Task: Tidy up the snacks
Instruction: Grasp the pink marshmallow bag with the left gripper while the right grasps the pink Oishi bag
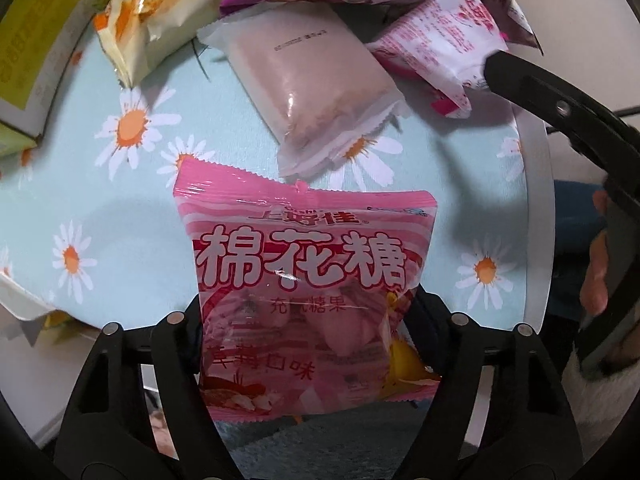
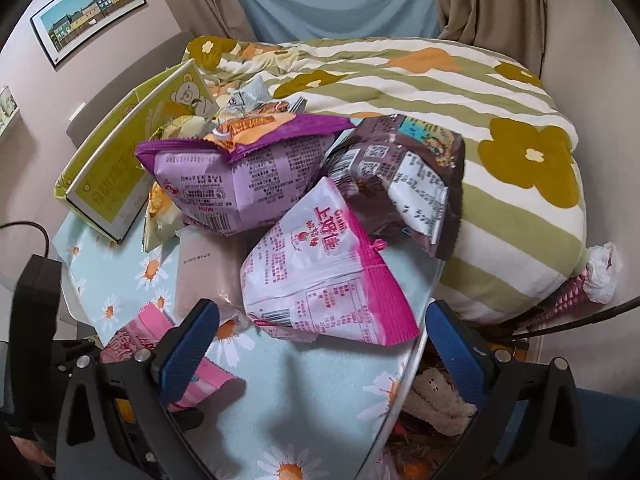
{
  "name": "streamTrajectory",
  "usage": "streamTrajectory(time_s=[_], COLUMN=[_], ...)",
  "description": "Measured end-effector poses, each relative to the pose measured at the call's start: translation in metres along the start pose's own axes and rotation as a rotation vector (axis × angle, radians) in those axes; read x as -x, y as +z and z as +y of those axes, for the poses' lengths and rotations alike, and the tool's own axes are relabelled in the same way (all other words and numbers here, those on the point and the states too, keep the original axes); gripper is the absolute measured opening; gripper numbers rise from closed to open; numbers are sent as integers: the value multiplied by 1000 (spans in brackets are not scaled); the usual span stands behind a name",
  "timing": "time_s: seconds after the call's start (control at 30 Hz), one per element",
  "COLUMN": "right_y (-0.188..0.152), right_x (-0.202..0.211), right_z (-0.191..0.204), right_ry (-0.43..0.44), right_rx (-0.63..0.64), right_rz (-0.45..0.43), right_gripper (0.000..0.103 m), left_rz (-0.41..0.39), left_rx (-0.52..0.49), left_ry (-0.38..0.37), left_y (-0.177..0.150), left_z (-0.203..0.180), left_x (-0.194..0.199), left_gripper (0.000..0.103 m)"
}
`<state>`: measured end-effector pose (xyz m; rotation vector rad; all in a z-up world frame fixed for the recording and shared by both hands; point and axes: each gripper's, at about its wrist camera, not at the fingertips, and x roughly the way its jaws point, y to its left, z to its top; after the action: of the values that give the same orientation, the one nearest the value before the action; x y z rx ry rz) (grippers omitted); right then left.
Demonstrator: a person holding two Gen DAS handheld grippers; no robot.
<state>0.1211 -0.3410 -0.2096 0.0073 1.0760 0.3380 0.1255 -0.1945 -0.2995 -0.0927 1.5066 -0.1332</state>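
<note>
- Left wrist view: the left gripper (image 1: 308, 320) pointed down over the round table under a pale blue daisy-print cloth (image 1: 132, 216). A glossy pink marshmallow packet with white lettering (image 1: 304, 276) stood between its fingers, which were clenched on the packet's lower half — judged a grasp.
- Beyond it on the cloth lay a frosted translucent packet holding a pinkish block (image 1: 316, 80) and a cream-and-orange pastry wrapper (image 1: 148, 12), both loose.
- Right wrist view: the right gripper (image 2: 320, 344) hovered released, its blue-padded fingers (image 2: 188, 348) wide apart with nothing between them, near a white-and-magenta snack bag (image 2: 320, 276).
- A purple snack bag (image 2: 240, 172) and a brown snack bag (image 2: 404, 176) sat heaped behind, beside a yellow-green cardboard box (image 2: 116, 160).
- Judgement: sorting was early — one packet in hand, the heap unsorted.
</note>
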Motion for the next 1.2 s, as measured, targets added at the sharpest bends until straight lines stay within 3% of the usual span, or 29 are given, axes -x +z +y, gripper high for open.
streamTrajectory(time_s=[0.27,0.7,0.8,1.0,1.2], right_y=[6,15,15,11,1], right_x=[-19,-47,-49,-53,-41], right_z=[8,9,12,20,23], right_ry=[-7,-3,-4,-2,-13], right_rx=[98,143,161,198,180], right_rz=[15,41,41,61,43], right_gripper=[103,98,92,66,58], left_rz=[-29,-38,-38,-44,-64], left_rx=[-32,-25,-28,-32,-40], left_ry=[23,39,38,33,28], left_y=[-8,-5,-5,-7,-10], left_z=[3,-12,-12,-11,-9], left_x=[6,25,26,27,36], left_gripper=[71,71,71,71,71])
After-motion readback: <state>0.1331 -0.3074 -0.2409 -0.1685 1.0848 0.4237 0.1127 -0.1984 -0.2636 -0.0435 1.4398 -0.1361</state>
